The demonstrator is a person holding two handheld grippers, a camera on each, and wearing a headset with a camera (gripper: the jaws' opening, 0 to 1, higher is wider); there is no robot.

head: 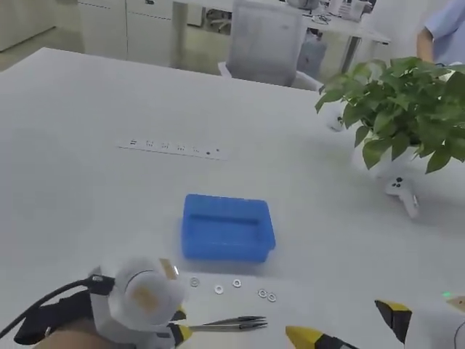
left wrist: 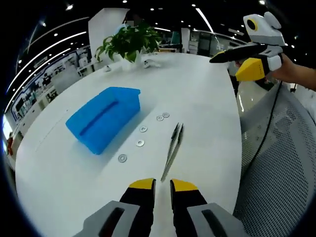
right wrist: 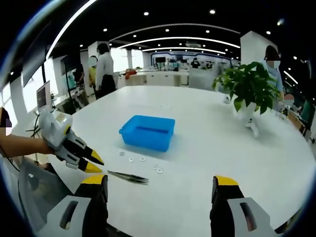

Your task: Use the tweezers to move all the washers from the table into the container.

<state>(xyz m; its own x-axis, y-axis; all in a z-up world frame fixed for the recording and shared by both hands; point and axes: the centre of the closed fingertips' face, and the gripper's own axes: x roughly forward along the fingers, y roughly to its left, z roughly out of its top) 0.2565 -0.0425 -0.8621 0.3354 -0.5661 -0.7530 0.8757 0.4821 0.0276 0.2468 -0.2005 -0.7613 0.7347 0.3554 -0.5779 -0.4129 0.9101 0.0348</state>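
Several small metal washers [head: 219, 289] lie in a loose row on the white table, just in front of the blue container [head: 227, 227]. My left gripper [head: 178, 326] is shut on the handle end of the tweezers [head: 225, 323]. Their tips point right, a little short of the washers. In the left gripper view the tweezers [left wrist: 173, 148] run forward from the jaws, with the washers [left wrist: 140, 143] and the container [left wrist: 103, 118] to their left. My right gripper [right wrist: 159, 181] is open, holds nothing, and faces the container [right wrist: 147, 132] and the washers [right wrist: 142, 159].
A potted plant [head: 407, 109] and a white controller [head: 403, 190] stand at the right rear. A flush power strip [head: 174, 147] sits behind the container. Beyond the table's far edge are a chair [head: 265, 40] and a person [head: 439, 29]. The near table edge is close.
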